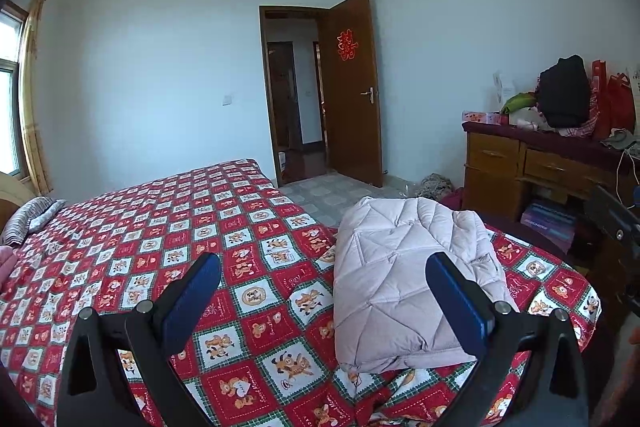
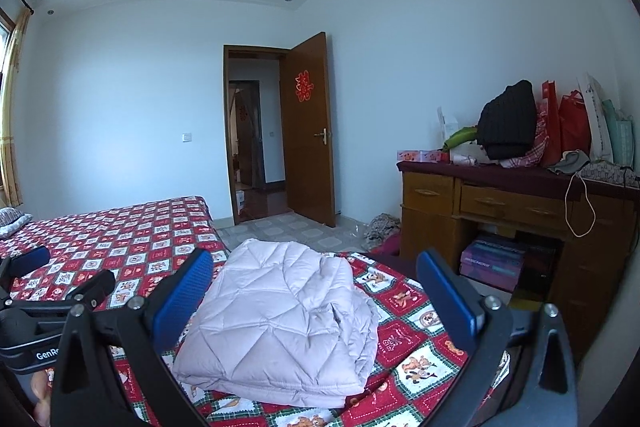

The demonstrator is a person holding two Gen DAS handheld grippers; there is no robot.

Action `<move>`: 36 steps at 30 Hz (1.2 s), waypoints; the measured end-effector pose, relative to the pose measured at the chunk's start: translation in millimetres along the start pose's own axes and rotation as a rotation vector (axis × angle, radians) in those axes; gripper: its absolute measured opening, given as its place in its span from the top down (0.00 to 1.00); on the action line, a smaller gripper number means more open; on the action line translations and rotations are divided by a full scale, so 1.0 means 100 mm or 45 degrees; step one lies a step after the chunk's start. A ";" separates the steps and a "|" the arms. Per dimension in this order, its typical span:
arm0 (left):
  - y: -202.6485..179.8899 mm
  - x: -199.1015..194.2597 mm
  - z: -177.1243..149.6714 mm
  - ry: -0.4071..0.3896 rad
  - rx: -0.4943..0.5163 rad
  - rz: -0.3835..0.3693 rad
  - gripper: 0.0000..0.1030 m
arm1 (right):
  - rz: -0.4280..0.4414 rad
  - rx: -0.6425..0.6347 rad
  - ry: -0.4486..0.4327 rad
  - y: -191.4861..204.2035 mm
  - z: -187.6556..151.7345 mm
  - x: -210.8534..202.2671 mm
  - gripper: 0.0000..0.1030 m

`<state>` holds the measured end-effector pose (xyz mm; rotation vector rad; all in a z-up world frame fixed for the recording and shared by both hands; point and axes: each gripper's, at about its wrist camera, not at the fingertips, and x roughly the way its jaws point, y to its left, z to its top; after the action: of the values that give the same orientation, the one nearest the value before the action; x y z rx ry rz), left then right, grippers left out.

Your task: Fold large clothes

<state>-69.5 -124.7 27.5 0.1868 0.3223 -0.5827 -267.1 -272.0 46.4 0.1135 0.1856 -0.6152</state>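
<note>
Because a big garment needs a broad flat surface to be folded on, the bed (image 1: 168, 227) does that job, its red checked cover with little bear pictures spread smooth from the far edge by the doorway to the near corner below the cameras. Most of that cover is bare; a striped pillow (image 1: 32, 217) lies out of the way at the far left edge.

Next in size is the jacket (image 2: 280, 319), a pale quilted one, and it is the thing the task is about. It lies at the near right corner of the bed, close to the edge that faces the wooden desk (image 2: 500, 211). It looks already folded into a thick, roughly rectangular bundle, layers stacked with the smooth side up and a rumpled edge along its right side. That spot probably suits a finished piece: within easy reach, with the middle of the bed left free.

Both tools hang above the bed and touch nothing. The left gripper (image 1: 320, 291) has its blue pads spread wide, with the jacket's left part showing between them. The right gripper (image 2: 316, 287) is just as wide, hovering directly over the bundle with nothing between its pads. Spread like this, they seem ready either to press the bundle flat or to reach for another garment.

Behind the bed, the brown door (image 2: 308, 131) stands open, and the desk top is heaped with bags and clothes.
</note>
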 end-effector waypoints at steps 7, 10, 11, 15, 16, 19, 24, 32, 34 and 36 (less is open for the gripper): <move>0.02 0.00 0.01 0.006 -0.009 -0.002 0.01 | 0.008 -0.005 0.015 -0.01 0.01 0.06 0.00; 0.02 0.00 0.01 0.008 -0.011 -0.001 0.01 | 0.008 -0.003 0.016 -0.02 0.01 0.06 0.00; 0.02 0.00 0.01 0.008 -0.012 -0.001 0.01 | 0.007 -0.003 0.015 -0.02 0.01 0.07 0.00; 0.02 0.01 0.01 0.009 -0.012 0.002 0.01 | 0.007 -0.002 0.017 -0.02 0.01 0.08 0.00; 0.02 0.01 0.01 0.011 -0.012 0.003 0.01 | 0.006 -0.002 0.018 -0.02 0.01 0.08 0.00; 0.02 0.01 0.01 0.015 -0.013 0.003 0.01 | 0.006 -0.003 0.019 -0.02 0.01 0.07 0.00; 0.03 0.02 0.01 0.015 -0.017 0.008 0.01 | 0.006 -0.001 0.019 -0.02 0.01 0.08 0.00; 0.05 0.04 0.00 0.013 -0.028 0.033 0.01 | 0.005 -0.002 0.022 -0.02 0.01 0.08 0.00; 0.05 0.04 0.01 0.013 -0.032 0.032 0.01 | 0.006 -0.002 0.024 -0.02 0.01 0.07 0.00; 0.06 0.05 0.01 0.013 -0.035 0.029 0.01 | 0.005 -0.001 0.022 -0.02 0.01 0.07 0.00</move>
<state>-62.2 -122.3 26.9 0.1671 0.3372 -0.5545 -262.2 -278.0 45.8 0.1187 0.2023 -0.6107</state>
